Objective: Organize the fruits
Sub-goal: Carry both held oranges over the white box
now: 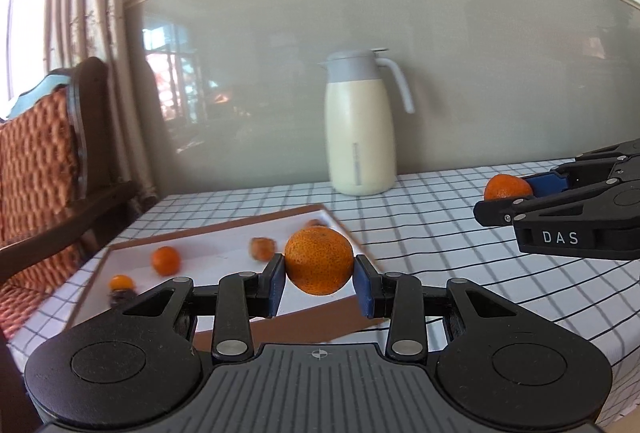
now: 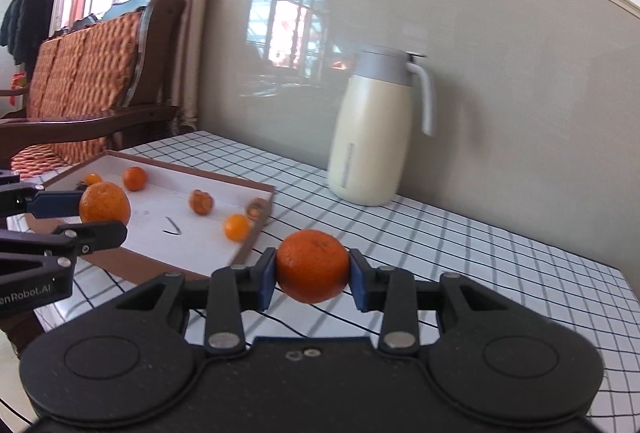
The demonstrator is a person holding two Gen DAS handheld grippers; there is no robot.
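In the left wrist view, the left gripper point(image 1: 319, 273) is seen at lower centre, closed on a pale orange point(image 1: 319, 259) that is clamped between its blue pads point(image 1: 277, 283) and carried clear of the surface. In the right wrist view, the right gripper point(image 2: 313, 275) is likewise closed on a deeper-coloured orange point(image 2: 313, 265), which is pinched at both sides above the checked worktop point(image 2: 480, 253).

Beyond the left gripper, a shallow brown-rimmed tray point(image 1: 256, 223) is laid on the worktop at centre left of the frame. Several small fruits point(image 1: 165, 260) are scattered on its white floor, well apart from one another.

Farther back, a cream jug point(image 1: 360, 129) with a grey lid is stood upright near the wall. A cushioned wooden bench point(image 1: 36, 169) is seen at the left edge.
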